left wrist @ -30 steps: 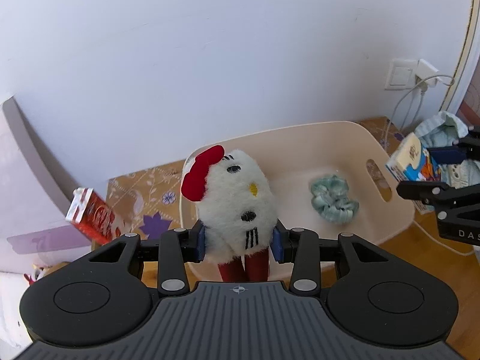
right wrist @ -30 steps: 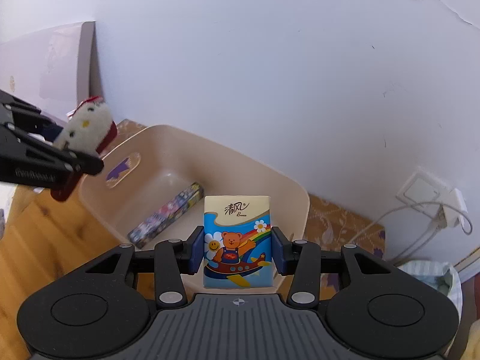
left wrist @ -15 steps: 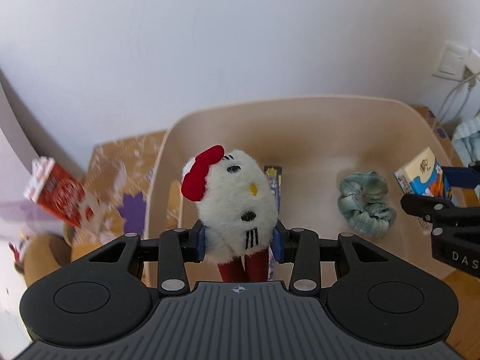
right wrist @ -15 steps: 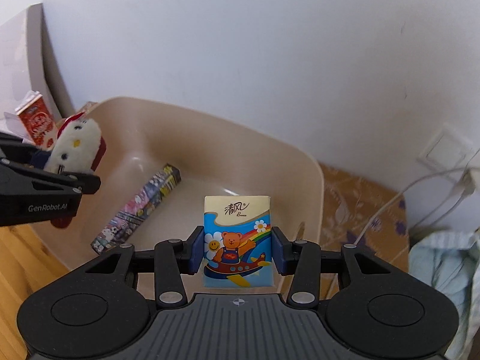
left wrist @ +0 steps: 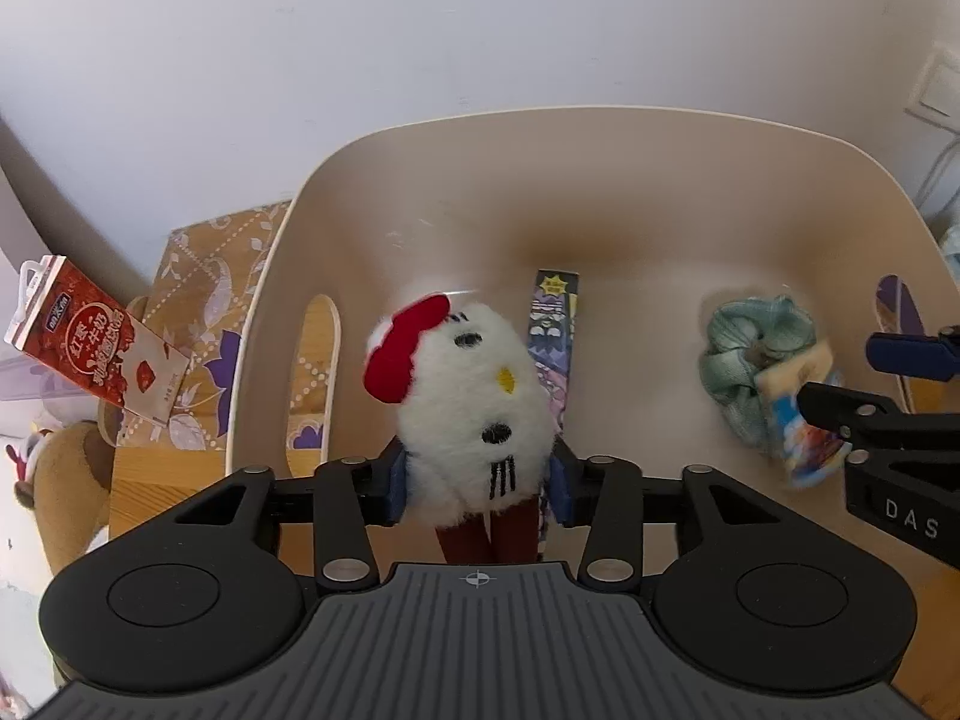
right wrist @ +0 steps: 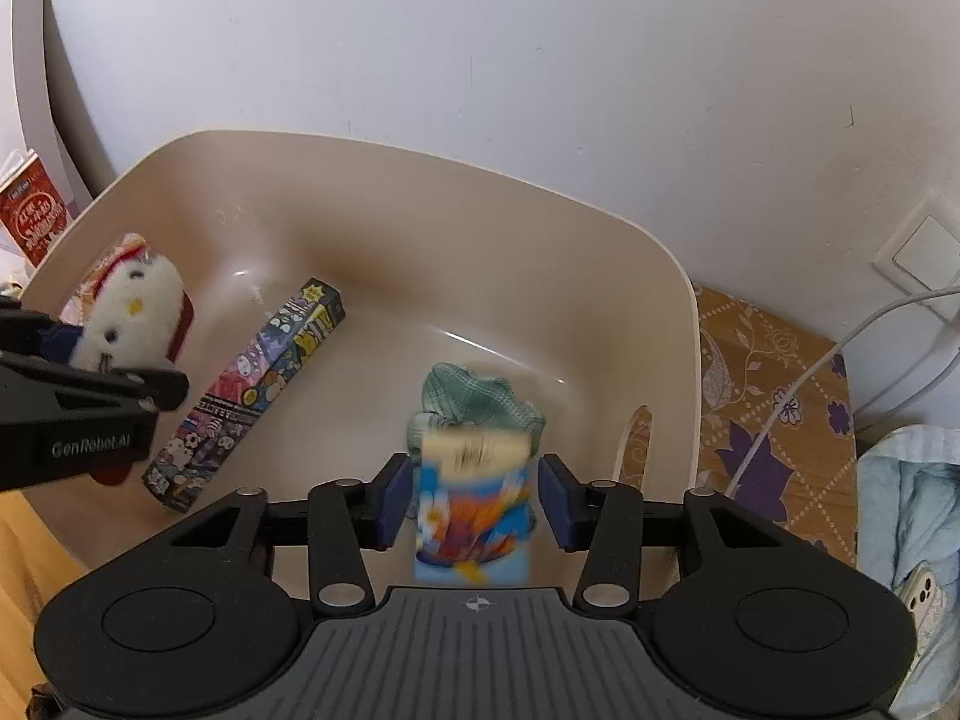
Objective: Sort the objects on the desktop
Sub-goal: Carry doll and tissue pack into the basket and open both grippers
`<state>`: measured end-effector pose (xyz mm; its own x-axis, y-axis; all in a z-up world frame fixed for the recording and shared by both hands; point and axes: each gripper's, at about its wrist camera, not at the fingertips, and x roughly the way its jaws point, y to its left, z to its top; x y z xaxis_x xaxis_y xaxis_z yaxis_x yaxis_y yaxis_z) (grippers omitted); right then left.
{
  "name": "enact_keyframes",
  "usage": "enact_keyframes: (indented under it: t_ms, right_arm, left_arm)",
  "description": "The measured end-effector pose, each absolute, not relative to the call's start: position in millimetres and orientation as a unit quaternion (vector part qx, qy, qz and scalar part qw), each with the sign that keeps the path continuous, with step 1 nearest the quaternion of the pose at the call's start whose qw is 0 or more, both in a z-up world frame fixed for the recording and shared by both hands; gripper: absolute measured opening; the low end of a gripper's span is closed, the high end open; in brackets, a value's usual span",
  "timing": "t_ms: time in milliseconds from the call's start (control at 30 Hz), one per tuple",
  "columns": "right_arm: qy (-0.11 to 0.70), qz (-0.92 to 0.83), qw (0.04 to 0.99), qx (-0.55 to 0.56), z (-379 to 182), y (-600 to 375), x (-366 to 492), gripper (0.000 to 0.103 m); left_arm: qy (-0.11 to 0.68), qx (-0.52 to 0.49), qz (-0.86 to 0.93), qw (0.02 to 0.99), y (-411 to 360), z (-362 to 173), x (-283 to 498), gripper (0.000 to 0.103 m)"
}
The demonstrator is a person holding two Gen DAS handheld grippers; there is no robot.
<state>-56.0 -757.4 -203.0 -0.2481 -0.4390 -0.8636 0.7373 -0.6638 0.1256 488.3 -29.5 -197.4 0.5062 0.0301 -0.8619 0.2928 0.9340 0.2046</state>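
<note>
A cream plastic basket [left wrist: 600, 111] [right wrist: 420, 150] lies below both grippers. A white plush cat with a red bow [left wrist: 474, 396] [right wrist: 129, 312] sits between the blue pads of my left gripper [left wrist: 477, 483], whose jaws are opening. The plush looks blurred and its fur still brushes the pads. The jaws of my right gripper [right wrist: 474, 501] are opening too. Gaps show on both sides of the cartoon tissue pack [right wrist: 471, 516] [left wrist: 798, 420], which is blurred and dropping. In the basket lie a green scrunchie [right wrist: 480, 402] [left wrist: 750, 348] and a long patterned box [right wrist: 258, 384] [left wrist: 555, 324].
A red milk carton [left wrist: 90, 342] stands left of the basket on a brown patterned tablecloth [right wrist: 774, 396]. The white wall rises right behind. A wall socket with a cable [right wrist: 918, 252] and a pale blue cloth [right wrist: 906, 540] are at the right.
Both grippers came down over the basket. Their jaws widened in the last half second. The tissue pack slipped free and is blurred; the plush has only begun to shift.
</note>
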Motion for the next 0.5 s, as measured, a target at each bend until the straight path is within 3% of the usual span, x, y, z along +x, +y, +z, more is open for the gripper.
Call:
enact_keyframes:
  t_ms: [100,500]
  right_arm:
    - [0.152,-0.78,0.38,0.474,-199,-754,-56,0.078]
    - [0.112,-0.795,0.392,0.449,-162,-726,-39,0.098]
  left_arm:
    - [0.482,0.163,-0.085,0.856,-30,-193,483,0.067]
    - [0.46,0.142,-0.112,0.869,-19,-159,455,0.072]
